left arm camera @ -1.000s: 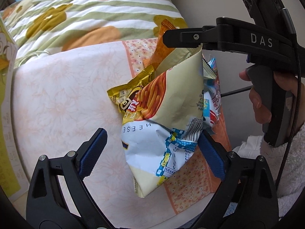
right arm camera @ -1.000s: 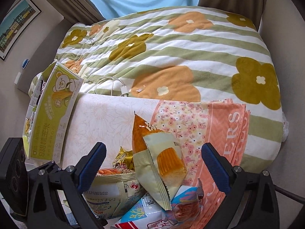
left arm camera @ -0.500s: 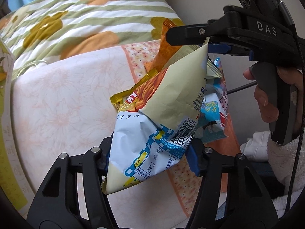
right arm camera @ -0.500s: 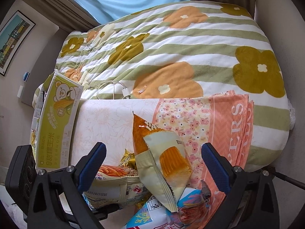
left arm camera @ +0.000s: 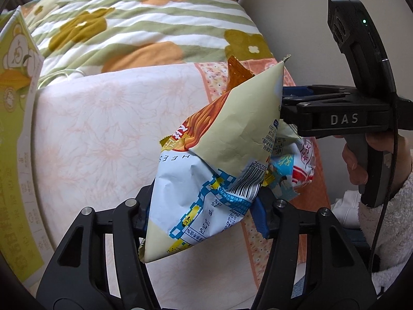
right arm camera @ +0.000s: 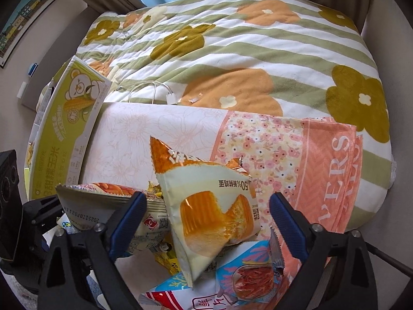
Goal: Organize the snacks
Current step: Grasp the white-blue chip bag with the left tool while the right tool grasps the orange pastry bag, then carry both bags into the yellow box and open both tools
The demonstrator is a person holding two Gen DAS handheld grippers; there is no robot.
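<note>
A flowery striped bed quilt [right arm camera: 232, 51] fills the background, with a pink floral cloth [right arm camera: 160, 134] laid over its near end and a green corn box [right arm camera: 67, 134] standing at the left. The left gripper [left arm camera: 204, 206] is clamped on the chip bag [left arm camera: 206, 180], lifted off the cloth. The right gripper [right arm camera: 206, 217] sits spread wide around the cake packet [right arm camera: 209, 214] on top of the snack pile, not pinching it.

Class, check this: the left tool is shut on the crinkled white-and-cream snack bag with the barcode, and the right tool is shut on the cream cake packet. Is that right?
Not quite. The left tool is indeed shut on the crinkled white-and-cream snack bag, but the right wrist view shows the right tool open, its fingers either side of the cream cake packet and not closed on it.
</note>
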